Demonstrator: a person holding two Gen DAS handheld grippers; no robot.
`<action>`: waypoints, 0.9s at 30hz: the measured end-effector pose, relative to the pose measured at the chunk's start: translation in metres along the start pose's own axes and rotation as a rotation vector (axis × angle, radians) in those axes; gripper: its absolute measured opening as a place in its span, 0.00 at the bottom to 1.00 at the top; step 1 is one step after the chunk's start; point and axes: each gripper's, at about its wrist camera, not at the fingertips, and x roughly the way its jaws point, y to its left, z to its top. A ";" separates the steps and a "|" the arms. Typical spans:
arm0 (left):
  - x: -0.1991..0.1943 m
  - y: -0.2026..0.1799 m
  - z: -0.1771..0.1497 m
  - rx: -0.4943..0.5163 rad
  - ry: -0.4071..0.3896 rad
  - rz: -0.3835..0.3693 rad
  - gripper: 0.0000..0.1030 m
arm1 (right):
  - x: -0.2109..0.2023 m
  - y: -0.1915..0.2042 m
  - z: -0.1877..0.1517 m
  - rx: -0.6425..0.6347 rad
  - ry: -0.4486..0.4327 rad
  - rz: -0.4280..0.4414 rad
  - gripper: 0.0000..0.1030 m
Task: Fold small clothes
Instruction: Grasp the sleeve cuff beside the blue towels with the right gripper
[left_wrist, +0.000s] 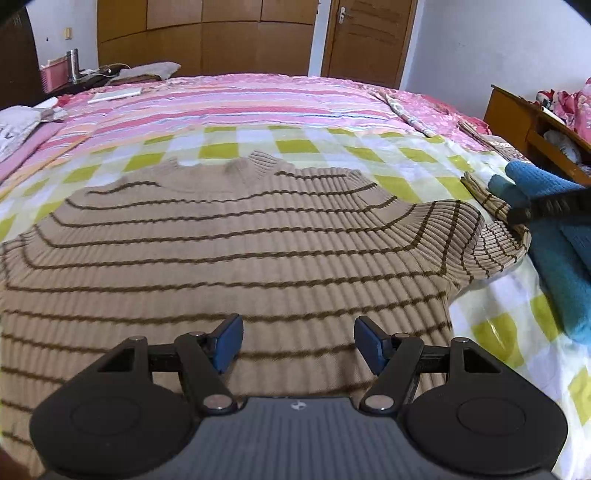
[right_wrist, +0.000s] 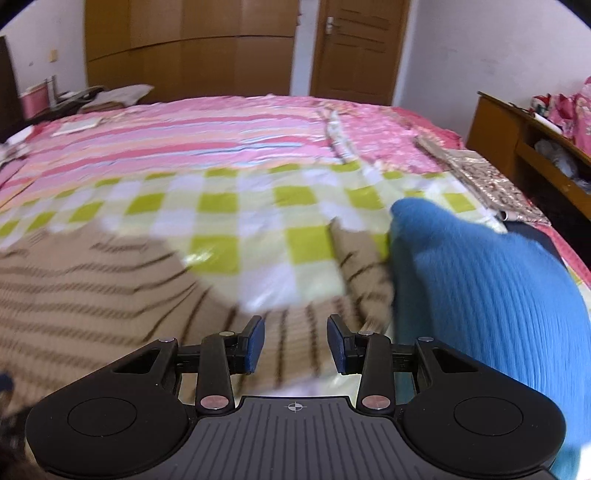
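Tan striped sweater (left_wrist: 221, 251) lies flat on the checked sheet (left_wrist: 221, 149); blue garment (right_wrist: 480, 288) just beside its sleeve (right view blurred). Left gripper (left_wrist: 298, 343) gapes wide over the sweater, holding nothing. Right gripper (right_wrist: 295, 343) stands narrower, also holding nothing.

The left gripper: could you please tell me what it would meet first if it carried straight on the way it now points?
Probably the striped sweater spread on the bed: the left gripper, fingers apart and empty, points down at its body, though depth is hard to judge.
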 end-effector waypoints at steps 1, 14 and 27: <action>0.005 -0.003 0.002 0.001 0.003 -0.005 0.70 | 0.009 -0.003 0.005 0.004 0.005 -0.011 0.36; 0.027 -0.005 0.011 -0.010 -0.008 -0.027 0.70 | 0.092 -0.026 0.039 0.009 0.067 -0.111 0.41; 0.008 0.007 -0.003 -0.014 -0.004 -0.047 0.70 | 0.104 -0.030 0.039 -0.015 0.088 -0.170 0.11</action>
